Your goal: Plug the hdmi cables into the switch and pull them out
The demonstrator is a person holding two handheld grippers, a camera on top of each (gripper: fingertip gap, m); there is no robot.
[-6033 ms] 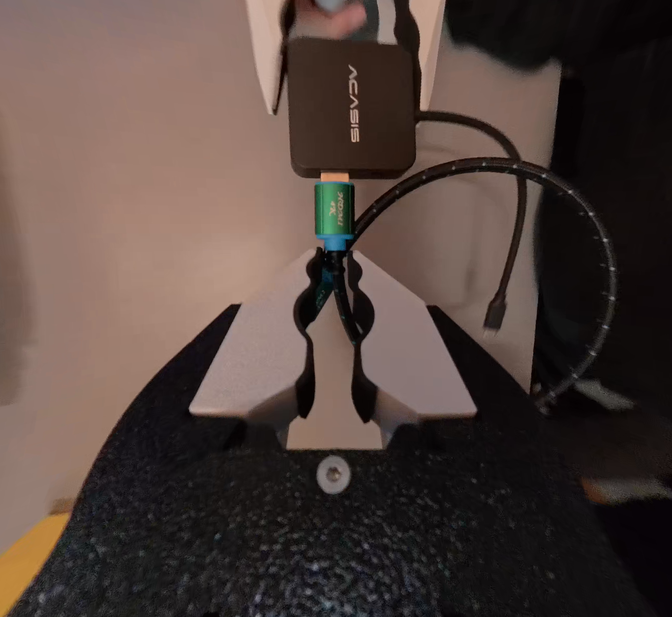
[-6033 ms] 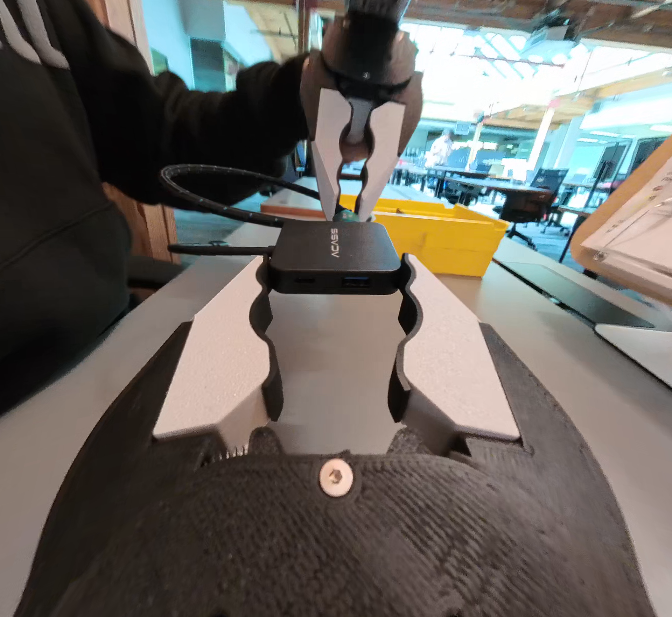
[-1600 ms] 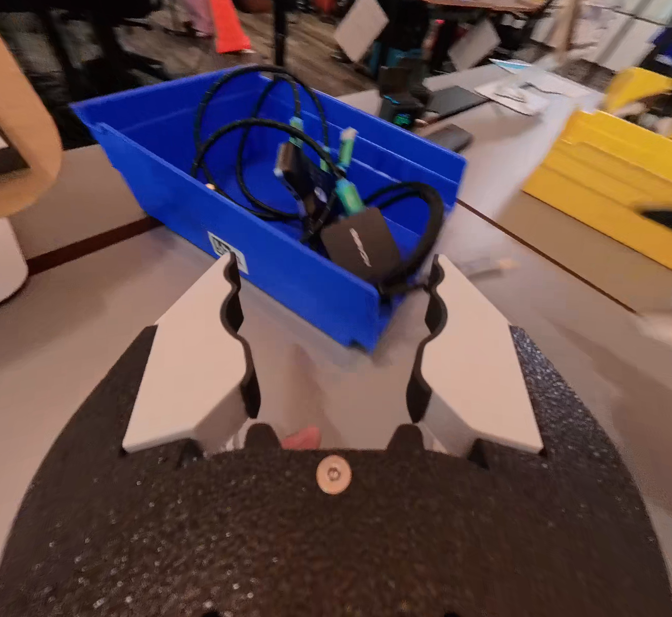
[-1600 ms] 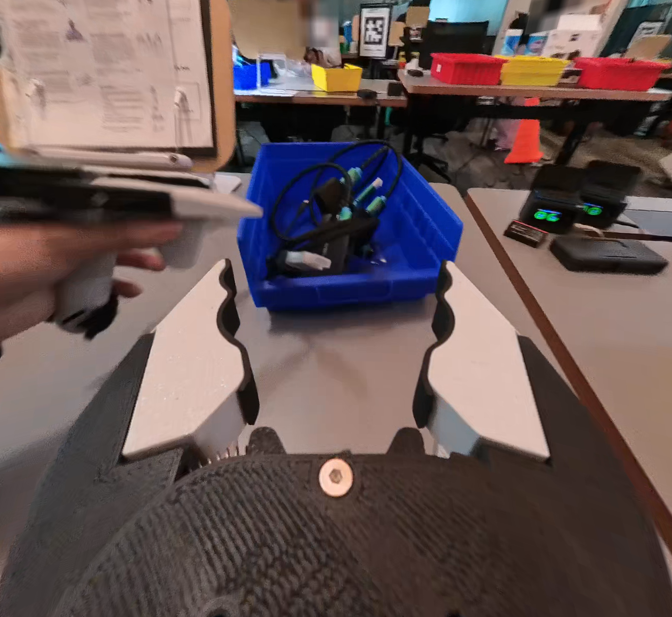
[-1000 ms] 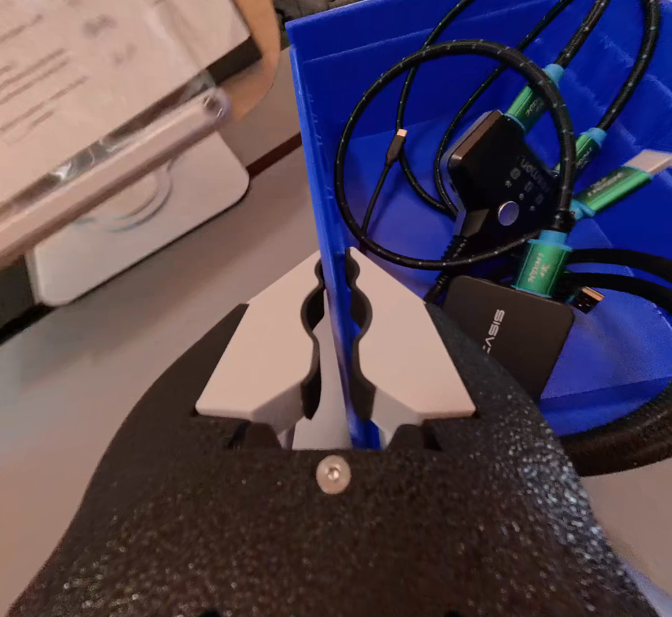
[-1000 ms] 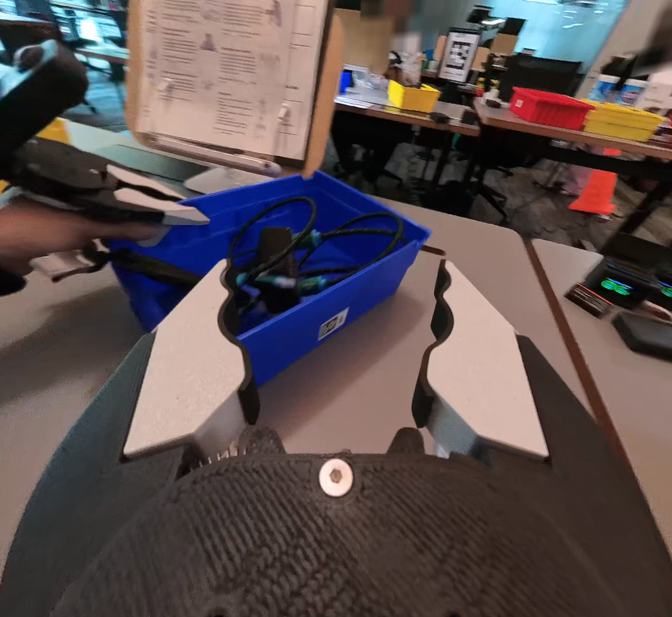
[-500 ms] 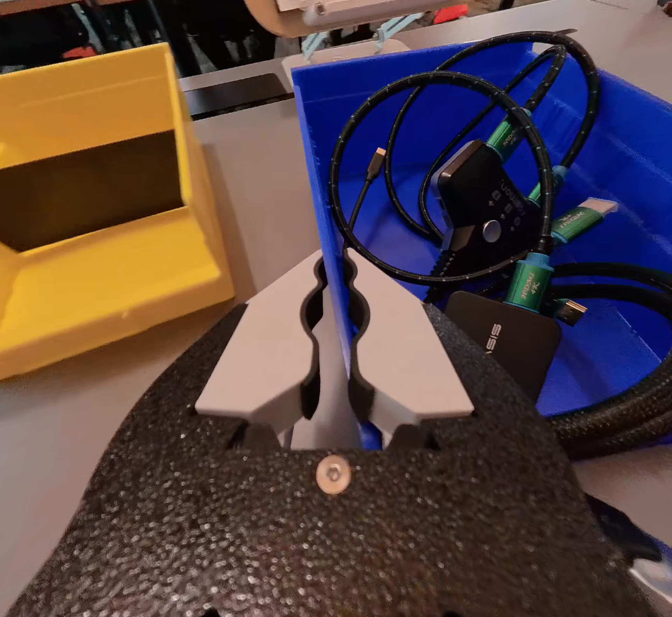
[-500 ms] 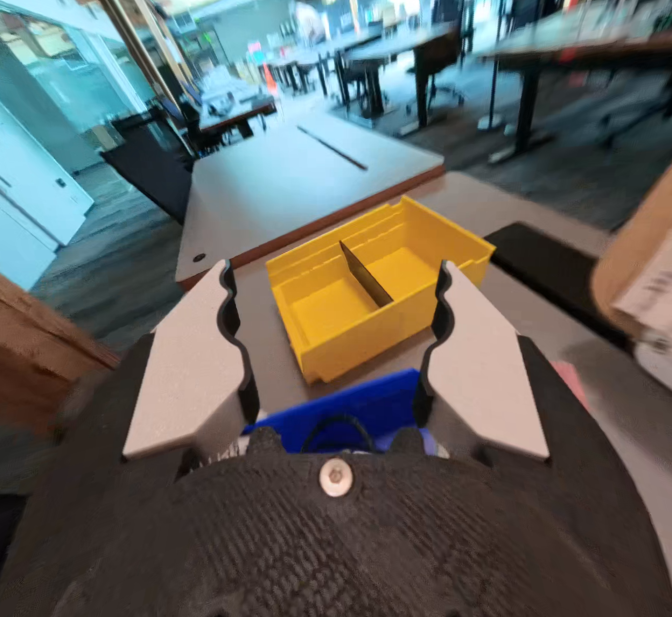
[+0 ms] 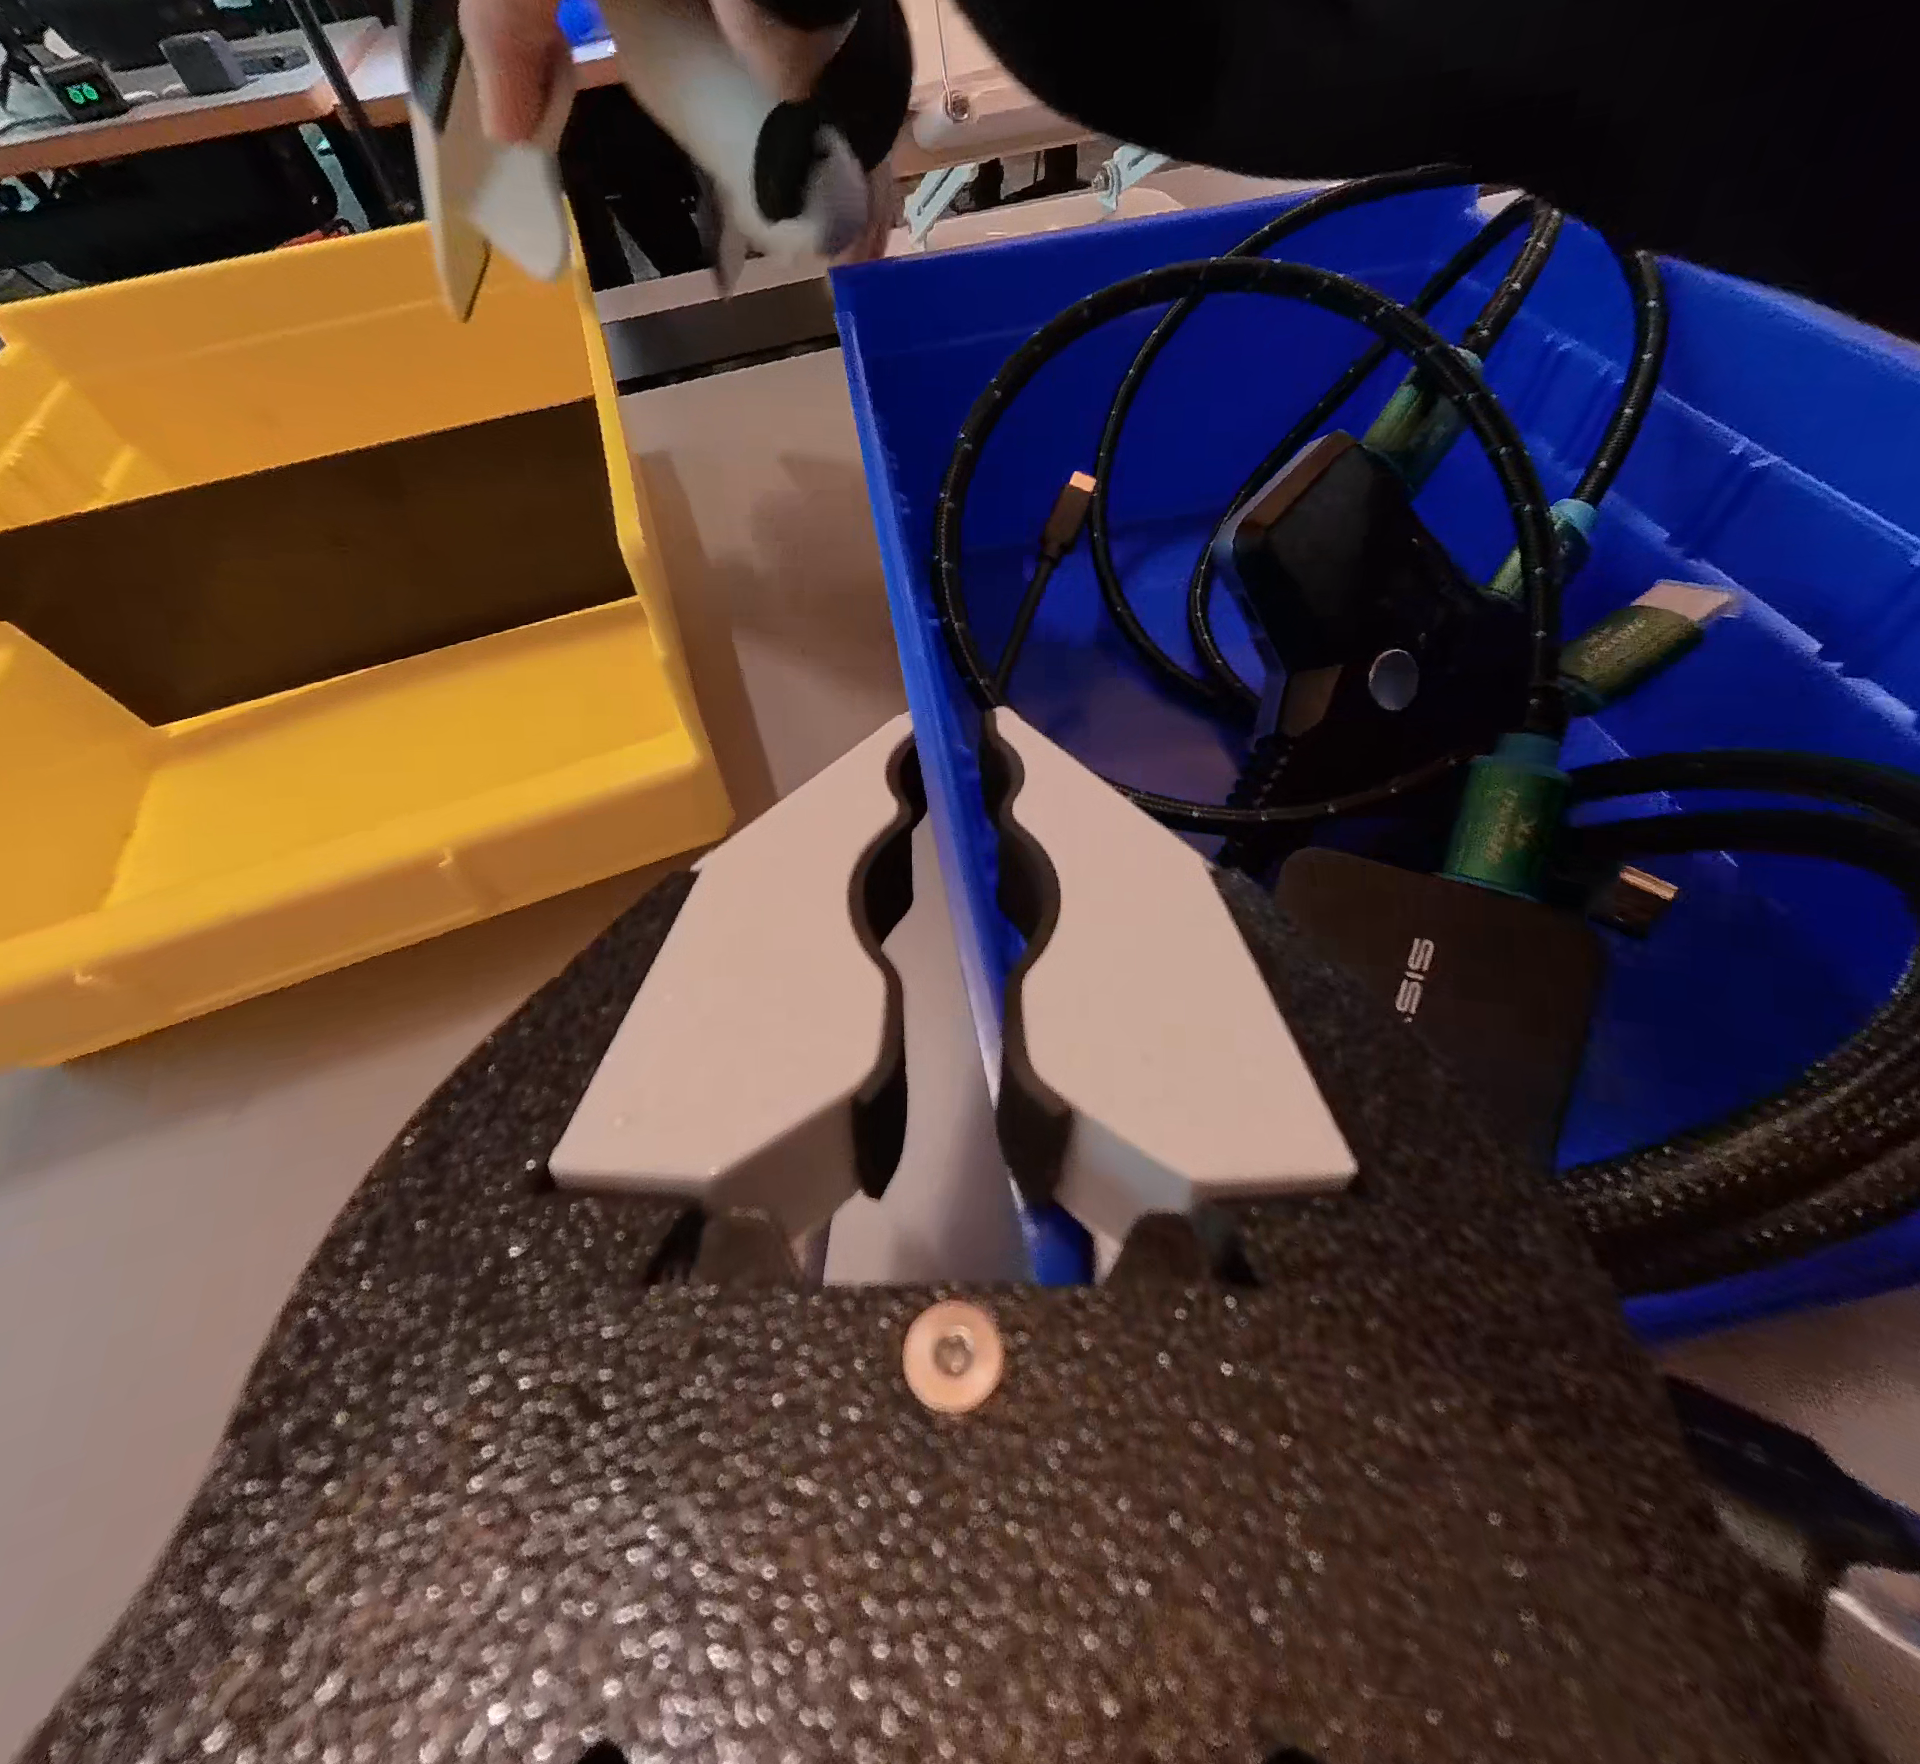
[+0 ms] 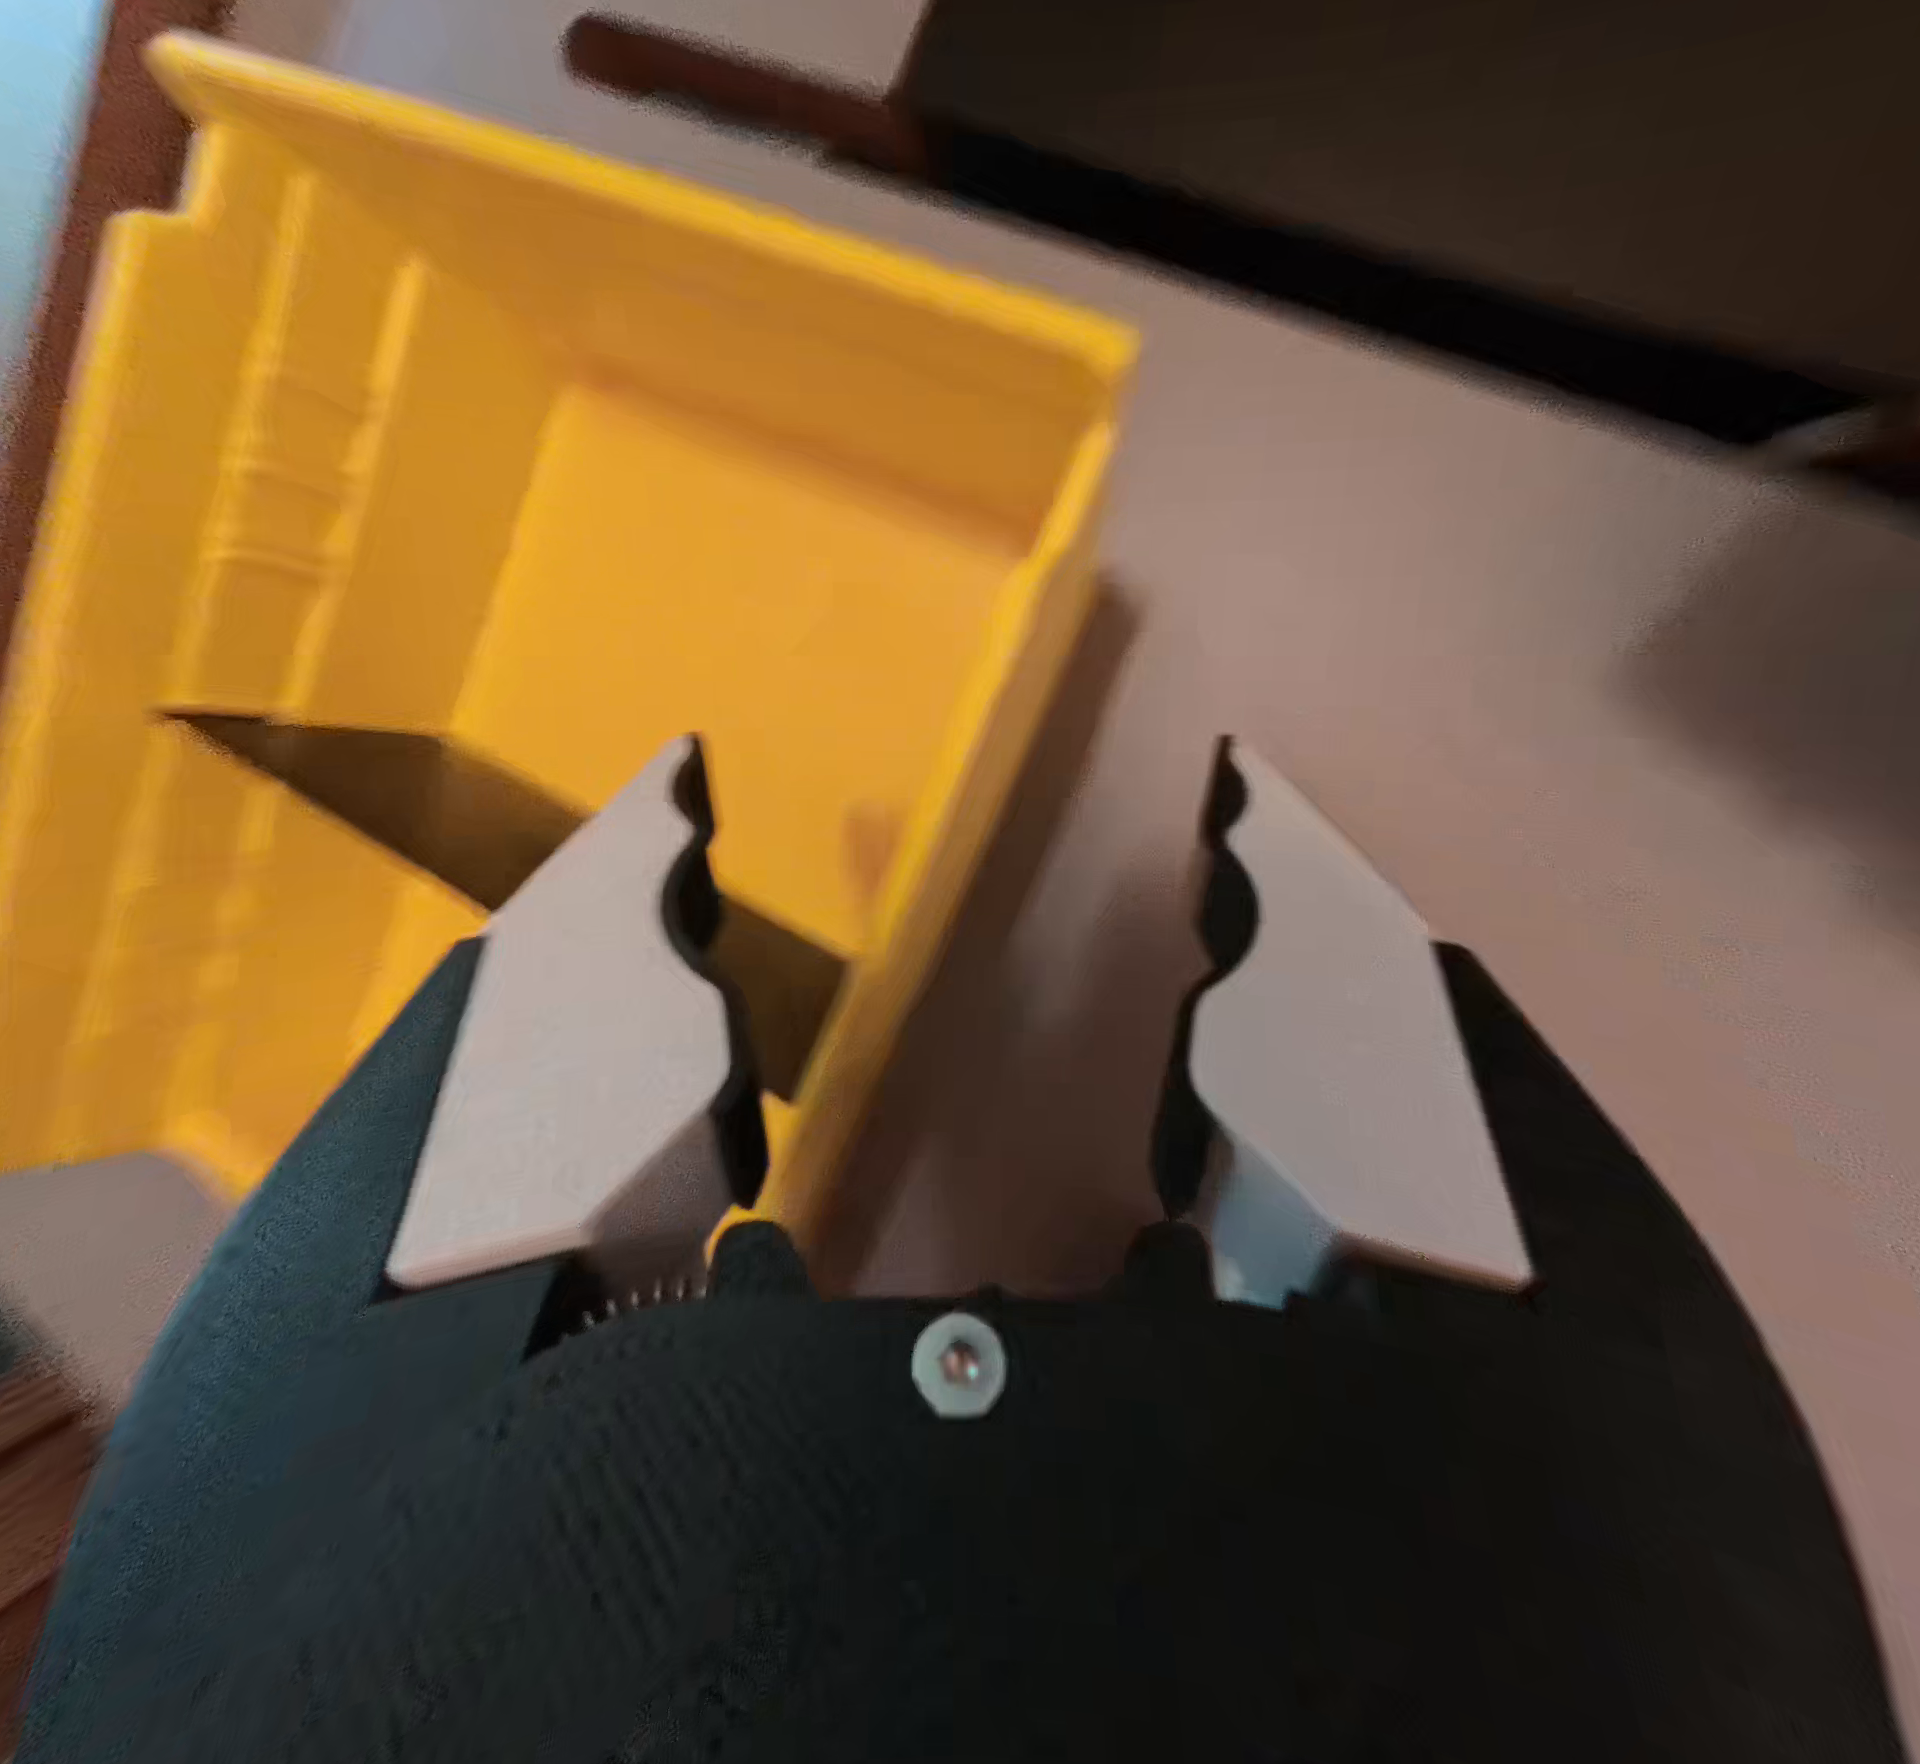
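Observation:
My left gripper is shut on the left wall of the blue bin. Inside the bin lie a black HDMI switch, a flat black hub, green HDMI plugs and looped black braided cables. One green plug sits at the hub's far edge; whether it is plugged in I cannot tell. My right gripper is open and empty, pointing down over the right wall of a yellow bin. It also shows blurred in the left wrist view, held by a hand.
The yellow bin stands left of the blue bin on the grey table and has a dark divider. A dark sleeve hangs over the blue bin. A thick braided cable runs over the bin's near edge.
My right gripper has swung down from facing the room to just over the yellow bin and now shows in the left wrist view. My left gripper still clamps the blue bin's wall.

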